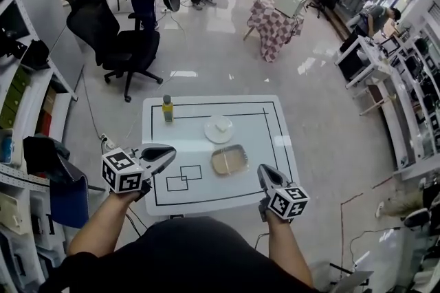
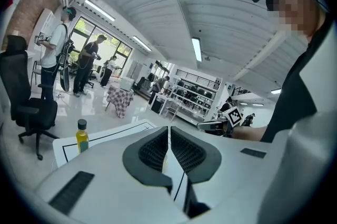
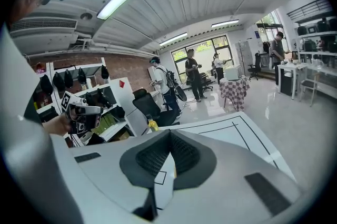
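Looking down from the head view, I see the tray (image 1: 229,160) lying on the white table (image 1: 268,116). My two grippers hang at the near edge, one on each side of the tray.

Which one is closer to it?

My right gripper (image 1: 265,172). It sits just beside the tray's near right corner. My left gripper (image 1: 168,152) is out to the tray's left, with a strip of bare table between them.

Which way does the tray lie?

Its long side runs left to right, a little tilted, so a short end faces each gripper. The left gripper's nose points across at the tray's left end.

Are the jaws holding anything?

No. The left gripper view shows its jaws pressed together with nothing in them. The right gripper view shows the same thing: jaws together and empty.

What else is around the tray?

A white plate (image 1: 218,128) lies just behind it. A small bottle (image 1: 167,108) of yellow liquid stands upright behind the tray and off to its left, well apart. Two black squares (image 1: 184,178) are drawn on the table to the tray's left.
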Demonstrator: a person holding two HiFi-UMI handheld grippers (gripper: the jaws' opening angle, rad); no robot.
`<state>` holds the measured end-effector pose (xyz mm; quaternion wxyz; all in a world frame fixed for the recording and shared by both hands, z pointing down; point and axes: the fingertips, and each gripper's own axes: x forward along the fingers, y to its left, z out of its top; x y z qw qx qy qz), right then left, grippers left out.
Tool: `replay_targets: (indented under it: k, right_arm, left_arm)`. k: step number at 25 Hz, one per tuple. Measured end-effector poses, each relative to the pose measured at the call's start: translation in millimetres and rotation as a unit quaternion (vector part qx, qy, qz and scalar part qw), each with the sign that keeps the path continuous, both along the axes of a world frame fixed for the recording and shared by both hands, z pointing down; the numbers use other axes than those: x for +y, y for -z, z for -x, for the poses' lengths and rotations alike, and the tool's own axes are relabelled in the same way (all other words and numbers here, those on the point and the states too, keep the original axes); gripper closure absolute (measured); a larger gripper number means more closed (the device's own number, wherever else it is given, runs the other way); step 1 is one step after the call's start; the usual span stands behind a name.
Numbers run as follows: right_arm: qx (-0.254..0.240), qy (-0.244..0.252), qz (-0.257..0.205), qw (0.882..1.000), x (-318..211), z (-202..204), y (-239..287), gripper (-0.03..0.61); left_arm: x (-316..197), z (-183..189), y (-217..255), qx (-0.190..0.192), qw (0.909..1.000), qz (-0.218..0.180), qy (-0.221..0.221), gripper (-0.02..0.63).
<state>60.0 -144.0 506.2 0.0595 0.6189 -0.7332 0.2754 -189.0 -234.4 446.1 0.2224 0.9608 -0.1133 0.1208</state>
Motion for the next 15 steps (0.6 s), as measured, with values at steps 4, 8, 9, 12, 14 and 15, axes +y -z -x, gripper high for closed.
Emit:
replay_targets:
  k: [4,8,9,12,14,15]
  right_arm:
    - [0.004,-0.014,0.009,1.000,-13,3,-7,0.566]
    - [0.011,-0.020,0.021,1.000,-15,-2,-10,0.565]
    - [0.012,-0.022,0.023,0.999,-15,-6,-11,0.565]
    - [0.009,-0.029,0.029,0.999,-14,-24,-17,0.565]
    - [0.006,-0.028,0.034,0.999,-15,-39,-22,0.565]
    - [0.004,-0.024,0.036,0.999,-15,-46,-25,0.565]
  left_arm:
    - [-23,4,-14,-0.007,0.9999,0.007,-0.013,0.583]
    - [-35,-7,-16,-0.005,0.9996,0.013,-0.022,0.583]
    - [-36,-12,-16,-0.004,0.9996,0.014,-0.024,0.583]
    - [-38,-29,-15,-0.004,0.9996,0.013,-0.026,0.583]
    - [-39,-42,-13,-0.007,0.9996,0.010,-0.025,0.583]
    - [-39,-48,-12,-0.009,0.9997,0.009,-0.021,0.583]
